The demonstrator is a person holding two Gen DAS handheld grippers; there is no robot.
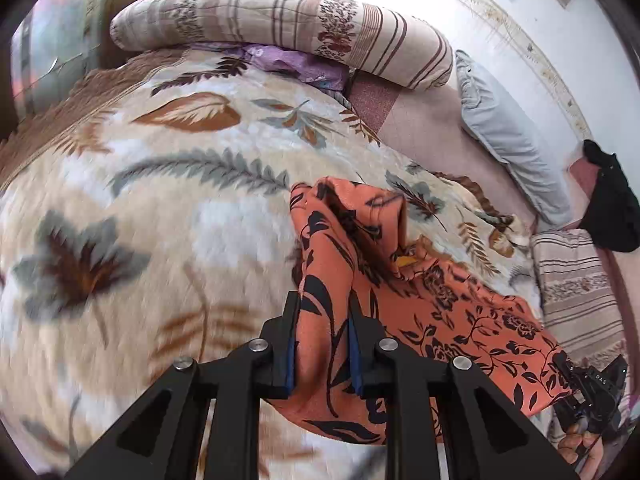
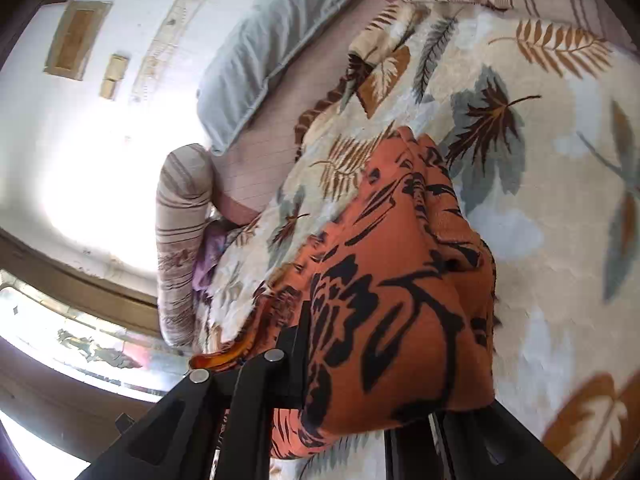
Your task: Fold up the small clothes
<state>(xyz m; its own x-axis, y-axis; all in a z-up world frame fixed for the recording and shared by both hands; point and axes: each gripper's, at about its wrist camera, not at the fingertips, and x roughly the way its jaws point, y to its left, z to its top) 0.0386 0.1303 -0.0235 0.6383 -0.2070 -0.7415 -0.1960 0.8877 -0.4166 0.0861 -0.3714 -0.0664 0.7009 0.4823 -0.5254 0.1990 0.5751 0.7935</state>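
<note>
Garment: orange fabric garment with black floral and leaf print, bunched and partly raised off the bed, spanning both grippers; its far folds rest on the blanket.
Left gripper: black two-finger gripper, jaws closed on a gathered fold of the garment, which sits between the blue pads.
Right gripper: black two-finger gripper, draped by the garment; one finger is visible at the left edge of the cloth and the other is covered. Jaws closed on the cloth.
Support surface: cream plush blanket with brown and grey leaf pattern, covering the bed beneath the garment.
Far edge: rolled beige quilt with brown stripes and floral bands, lying on a purple cloth.
Right of the garment, left wrist view: pale grey-blue pillow on a pink sheet; black cloth near the wall; a second striped beige quilt just beside the garment.
Obstructions: in the right wrist view, the garment hides the gripper's tips.
</note>
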